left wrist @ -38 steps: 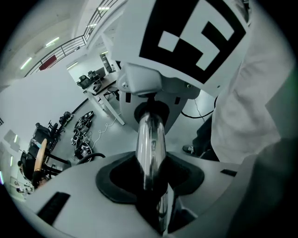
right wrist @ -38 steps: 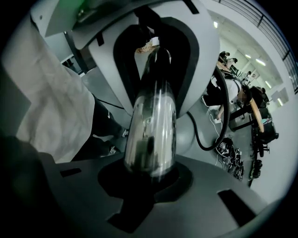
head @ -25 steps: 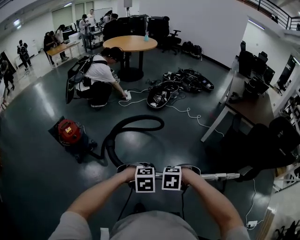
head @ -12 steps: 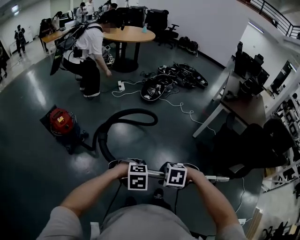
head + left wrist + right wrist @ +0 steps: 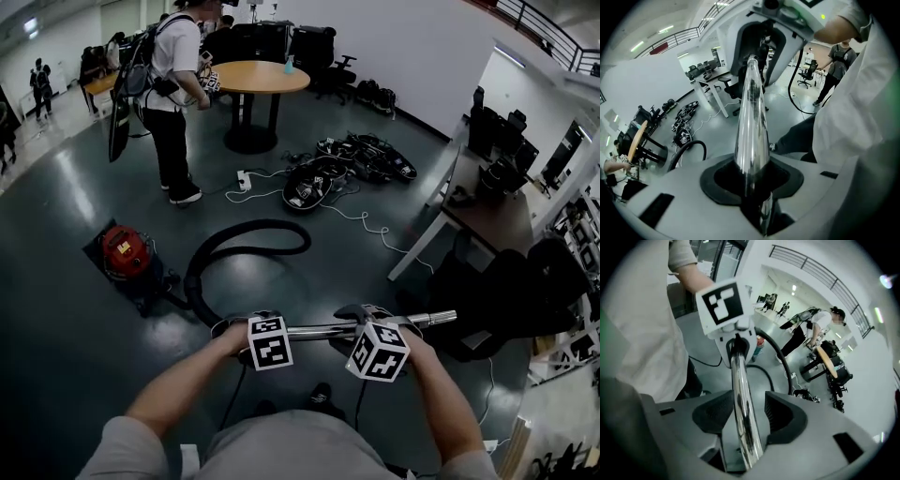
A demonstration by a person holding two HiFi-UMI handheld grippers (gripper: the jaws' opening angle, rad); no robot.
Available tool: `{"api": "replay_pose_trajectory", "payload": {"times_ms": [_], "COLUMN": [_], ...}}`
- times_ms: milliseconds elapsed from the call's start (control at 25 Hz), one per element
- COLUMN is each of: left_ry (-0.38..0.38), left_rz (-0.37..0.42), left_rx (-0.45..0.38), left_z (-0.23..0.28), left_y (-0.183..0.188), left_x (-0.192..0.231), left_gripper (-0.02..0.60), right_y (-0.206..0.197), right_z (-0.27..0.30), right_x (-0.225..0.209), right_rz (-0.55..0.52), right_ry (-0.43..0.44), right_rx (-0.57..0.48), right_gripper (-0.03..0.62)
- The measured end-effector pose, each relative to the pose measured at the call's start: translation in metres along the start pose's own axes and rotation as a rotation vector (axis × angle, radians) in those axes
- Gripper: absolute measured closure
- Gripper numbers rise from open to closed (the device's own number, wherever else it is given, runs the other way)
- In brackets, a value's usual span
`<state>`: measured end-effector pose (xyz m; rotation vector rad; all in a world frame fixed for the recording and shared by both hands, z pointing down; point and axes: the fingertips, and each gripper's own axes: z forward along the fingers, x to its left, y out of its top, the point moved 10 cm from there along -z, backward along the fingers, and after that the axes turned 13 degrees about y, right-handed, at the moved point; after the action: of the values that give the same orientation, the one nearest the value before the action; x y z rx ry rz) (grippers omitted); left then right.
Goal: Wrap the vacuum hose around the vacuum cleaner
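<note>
Vacuum hose lies in a black loop on the grey floor, running from the red vacuum cleaner to the chrome wand. The left gripper clamps the wand. The right gripper has just been opening its jaws, which sit slack around the same wand.

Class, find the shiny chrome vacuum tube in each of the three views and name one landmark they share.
Head view: the shiny chrome vacuum tube lies level across the lower centre.
Left gripper view: the tube rises up the middle.
Right gripper view: the tube climbs from bottom centre.
Shared landmark: the curved black vacuum hose on the floor.
</note>
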<state>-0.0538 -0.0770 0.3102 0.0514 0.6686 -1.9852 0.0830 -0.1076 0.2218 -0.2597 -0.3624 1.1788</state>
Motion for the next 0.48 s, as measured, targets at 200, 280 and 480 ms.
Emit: {"api": "replay_pose_trajectory", "payload": {"times_ms": [200,280,480], "left_ry": [0.088,0.110,0.177], "left_rz": [-0.022,-0.066,-0.209], "left_rx": [0.069,0.081,0.091], "left_z": [0.005,0.005,0.005], "left_y": [-0.019,-0.028,-0.049], "left_x": [0.007,0.009,0.017], "left_gripper": [0.445,0.445,0.445], "right_y": [-0.006,-0.015,-0.029], "right_z": [-0.039,-0.036,-0.012], "right_x": [-0.007,-0.007,-0.010], "right_rz": [0.133,0.217,0.424], "right_ry": [-0.075,-0.081,0.002], "right_rx": [-0.210,-0.259,-0.429], "right_gripper": [0.404,0.405,0.405]}}
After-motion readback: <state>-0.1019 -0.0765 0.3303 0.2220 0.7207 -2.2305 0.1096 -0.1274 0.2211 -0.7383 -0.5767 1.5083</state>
